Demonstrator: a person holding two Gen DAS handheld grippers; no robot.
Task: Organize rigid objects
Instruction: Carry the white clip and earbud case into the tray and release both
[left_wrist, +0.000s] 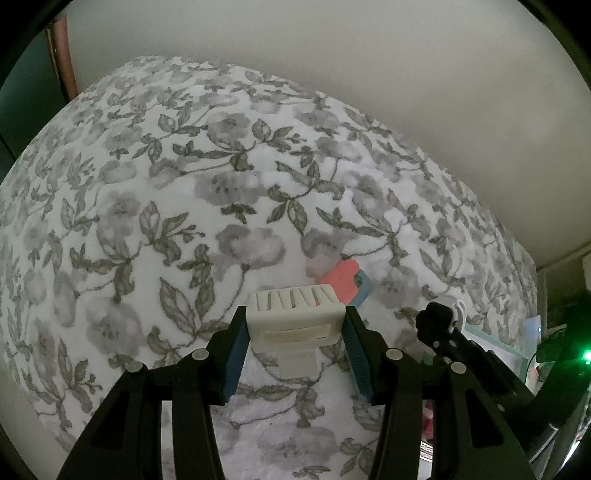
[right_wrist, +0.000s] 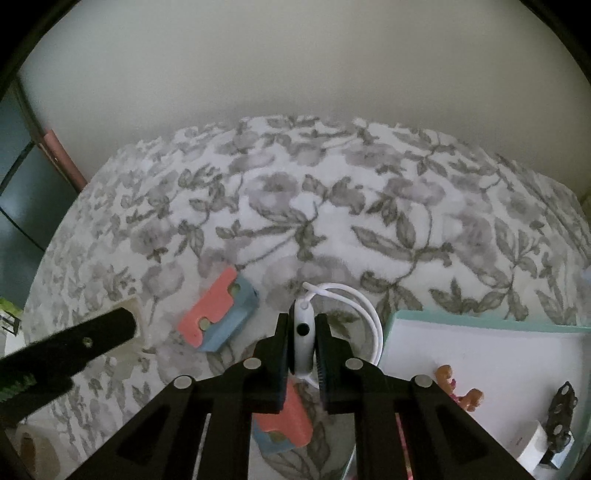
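Observation:
My left gripper (left_wrist: 295, 325) is shut on a cream slotted plastic block (left_wrist: 294, 316), held above the floral blanket (left_wrist: 184, 206). My right gripper (right_wrist: 303, 343) is shut on a white oval device (right_wrist: 303, 332) with a round black spot and a white cord loop (right_wrist: 354, 299) trailing from it. A pink and blue block (right_wrist: 218, 314) lies on the blanket left of the right gripper, and a second one (right_wrist: 282, 424) lies beneath it. In the left wrist view a pink and blue block (left_wrist: 349, 278) shows just behind the cream block.
A mint-rimmed white tray (right_wrist: 480, 350) sits at the right, holding an orange figure (right_wrist: 458, 387), a black perforated piece (right_wrist: 561, 413) and a white box (right_wrist: 535, 443). The other gripper's black arm (right_wrist: 66, 350) reaches in from the left. A pale wall (right_wrist: 295, 74) backs the bed.

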